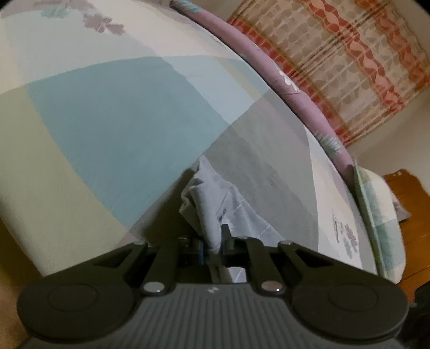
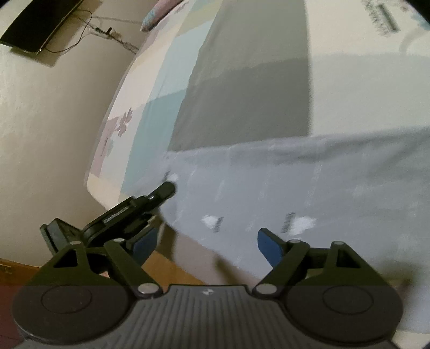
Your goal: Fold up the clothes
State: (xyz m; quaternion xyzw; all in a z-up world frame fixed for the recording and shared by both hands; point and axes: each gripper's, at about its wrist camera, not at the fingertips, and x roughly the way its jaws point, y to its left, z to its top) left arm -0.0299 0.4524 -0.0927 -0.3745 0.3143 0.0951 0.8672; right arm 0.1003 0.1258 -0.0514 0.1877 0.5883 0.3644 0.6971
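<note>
A bed point(image 1: 113, 128) covered by a patchwork sheet point(image 2: 242, 88) of teal, grey, cream and pale green blocks with purple flower prints. A pale grey garment point(image 2: 309, 185) lies spread across the sheet; a pillow point(image 1: 381, 212) rests at one edge.

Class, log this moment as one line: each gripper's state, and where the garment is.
left gripper: shut on pale garment | right gripper: open | garment: on bed

I see a bed point(image 1: 107, 120) with a pastel patchwork sheet. Patterned curtain point(image 1: 336, 61) behind it. Beige wall point(image 2: 53, 120), dark screen point(image 2: 37, 24) with dangling cable point(image 2: 80, 29).
</note>
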